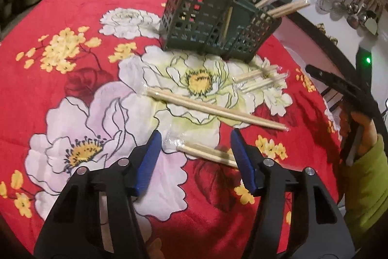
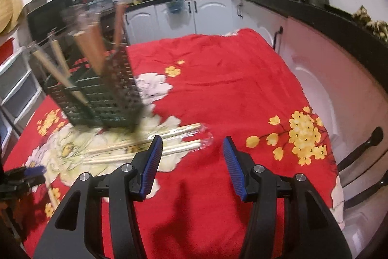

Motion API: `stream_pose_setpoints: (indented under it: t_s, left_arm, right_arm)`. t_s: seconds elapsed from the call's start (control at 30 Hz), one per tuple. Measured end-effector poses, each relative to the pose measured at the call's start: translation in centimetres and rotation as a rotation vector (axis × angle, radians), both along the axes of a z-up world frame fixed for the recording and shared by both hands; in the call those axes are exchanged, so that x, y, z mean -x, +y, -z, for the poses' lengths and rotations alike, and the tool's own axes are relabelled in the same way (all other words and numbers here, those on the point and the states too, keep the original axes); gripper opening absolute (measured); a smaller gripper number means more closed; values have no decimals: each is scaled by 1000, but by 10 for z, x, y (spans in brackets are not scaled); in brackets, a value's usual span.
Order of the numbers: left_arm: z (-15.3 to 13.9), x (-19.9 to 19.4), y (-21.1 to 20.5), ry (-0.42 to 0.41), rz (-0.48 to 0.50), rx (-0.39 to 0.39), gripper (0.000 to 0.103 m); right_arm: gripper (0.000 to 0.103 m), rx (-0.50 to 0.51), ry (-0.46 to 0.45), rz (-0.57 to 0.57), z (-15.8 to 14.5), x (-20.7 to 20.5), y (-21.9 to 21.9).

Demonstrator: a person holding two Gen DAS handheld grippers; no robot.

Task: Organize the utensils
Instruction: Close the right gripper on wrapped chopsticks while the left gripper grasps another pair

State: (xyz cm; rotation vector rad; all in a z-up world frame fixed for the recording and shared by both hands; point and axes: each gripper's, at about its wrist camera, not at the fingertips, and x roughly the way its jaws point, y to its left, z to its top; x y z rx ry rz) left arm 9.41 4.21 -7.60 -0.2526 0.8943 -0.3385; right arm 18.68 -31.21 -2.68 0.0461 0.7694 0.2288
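**Currently: Both Grippers Over the Floral Table, Nothing Gripped**

Centrally on the table (image 1: 29,94), which was covered by a red floral cloth, stood the dark green perforated utensil holder (image 1: 208,23). Several wrapped chopstick pairs leaned out of its compartments. Just in front of the holder lay two pale wrapped pairs (image 1: 262,78). Nearer the camera than those lay a longer chopstick pair (image 1: 218,111), set diagonally. Nearest of all lay a short wrapped chopstick pair (image 1: 206,153).

The left gripper (image 1: 195,149) hung low over that short pair. Its jaws stood apart, with the pair between them; the blue pads did not press on it.

The right gripper (image 2: 192,157) was positioned to the right of the holder, over bare red cloth. Its jaws stood apart and held nothing.
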Motion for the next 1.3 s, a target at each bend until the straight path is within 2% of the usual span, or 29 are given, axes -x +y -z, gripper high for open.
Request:
stream_pose_setpoints:
  t_s: [0.07, 0.17, 0.3, 0.43, 0.53, 0.63, 0.7, 1.0, 1.13, 1.3]
  left_arm:
    - [2, 0, -2, 0, 4, -7, 50]
    - [3, 0, -2, -7, 2, -26, 43]
    - [5, -2, -2, -7, -3, -37, 36]
    - [7, -5, 0, -3, -11, -36, 29]
    - [7, -6, 0, -6, -14, -42, 28]
    - [7, -7, 1, -5, -19, -42, 24]
    - [8, -6, 2, -6, -21, -40, 23]
    - [8, -7, 8, -1, -27, -6, 10]
    - [10, -9, 14, 13, -31, 41, 6]
    - [7, -7, 14, -1, -30, 45, 5]
  right_arm:
    - [50, -3, 8, 3, 5, -7, -1]
    - [50, -15, 45, 13, 18, -22, -3]
    - [40, -64, 84, 16, 29, -36, -4]
    - [38, -94, 109, 16, 38, -43, -2]
    - [29, -121, 145, 34, 49, -48, -4]
    - [19, -139, 141, 56, 51, -47, -7]
    - [4, -125, 143, 60, 52, -46, -6]
    - [2, -127, 68, 82, 38, -29, -11]
    - [2, -139, 11, 86, 23, -16, -14]
    - [2, -184, -57, 86, 3, 3, -20]
